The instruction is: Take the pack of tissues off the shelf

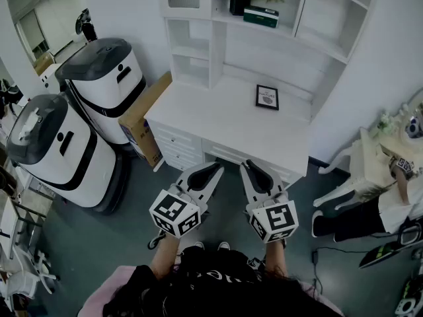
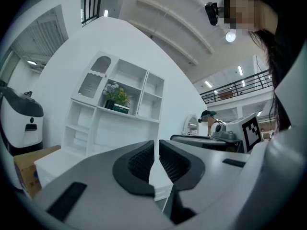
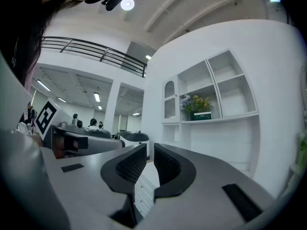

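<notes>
A dark green pack of tissues [image 1: 261, 16] lies on the upper shelf of the white desk hutch [image 1: 198, 48], beside a black flower pot [image 1: 239, 4]. It also shows in the left gripper view as the tissue pack [image 2: 121, 109] and in the right gripper view as the tissue pack [image 3: 201, 115]. My left gripper [image 1: 213, 170] is shut and empty, held in front of the desk. My right gripper [image 1: 248, 166] is shut too, with nothing in it. Both are well short of the shelf.
A small framed picture [image 1: 267, 97] lies on the white desk top [image 1: 218, 114]. A cardboard box [image 1: 144, 121] leans at the desk's left, next to two white-and-black machines [image 1: 109, 84]. A white chair [image 1: 347, 190] and a seated person are at the right.
</notes>
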A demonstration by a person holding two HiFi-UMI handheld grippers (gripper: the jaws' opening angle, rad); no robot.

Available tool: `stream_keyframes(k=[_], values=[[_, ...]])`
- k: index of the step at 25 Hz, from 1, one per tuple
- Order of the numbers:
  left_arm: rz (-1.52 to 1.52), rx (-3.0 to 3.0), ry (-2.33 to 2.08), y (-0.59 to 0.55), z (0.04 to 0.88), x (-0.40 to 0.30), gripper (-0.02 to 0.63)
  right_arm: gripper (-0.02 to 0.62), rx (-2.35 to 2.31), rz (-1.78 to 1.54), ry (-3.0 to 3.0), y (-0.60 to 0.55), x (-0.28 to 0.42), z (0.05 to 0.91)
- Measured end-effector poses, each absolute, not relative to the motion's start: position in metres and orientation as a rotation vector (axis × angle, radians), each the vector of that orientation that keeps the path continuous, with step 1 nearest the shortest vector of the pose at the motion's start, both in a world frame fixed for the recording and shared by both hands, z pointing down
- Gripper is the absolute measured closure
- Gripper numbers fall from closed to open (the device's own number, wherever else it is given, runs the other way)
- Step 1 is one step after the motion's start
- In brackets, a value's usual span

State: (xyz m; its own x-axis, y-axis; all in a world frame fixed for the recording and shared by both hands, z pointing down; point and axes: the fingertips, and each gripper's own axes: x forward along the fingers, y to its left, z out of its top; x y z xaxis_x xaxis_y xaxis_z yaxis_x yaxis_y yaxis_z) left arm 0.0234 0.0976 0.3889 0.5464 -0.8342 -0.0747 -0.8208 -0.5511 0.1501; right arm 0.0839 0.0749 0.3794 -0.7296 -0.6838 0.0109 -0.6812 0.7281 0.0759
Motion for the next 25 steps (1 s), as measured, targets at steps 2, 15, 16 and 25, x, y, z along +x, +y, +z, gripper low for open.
stream_keyframes(k=[2,15,16,25], values=[[-0.198,2.674,-1.438,0.095,0.391,0.026,0.565,0.518,1.131,-0.105,-2.886,0.072,0.086,0.380],[-0.183,2.682,-1.463,0.074,0.394,0.054,0.565,0.518,1.088,-0.070,-2.925,0.050,0.110,0.383],[-0.182,2.682,-1.469,0.073,0.395,0.057,0.565,0.518,1.090,-0.050,-2.936,0.048,0.114,0.383],[-0.149,2.678,-1.496,0.055,0.398,0.072,0.565,0.518,1.073,-0.034,-2.968,0.023,0.129,0.381]])
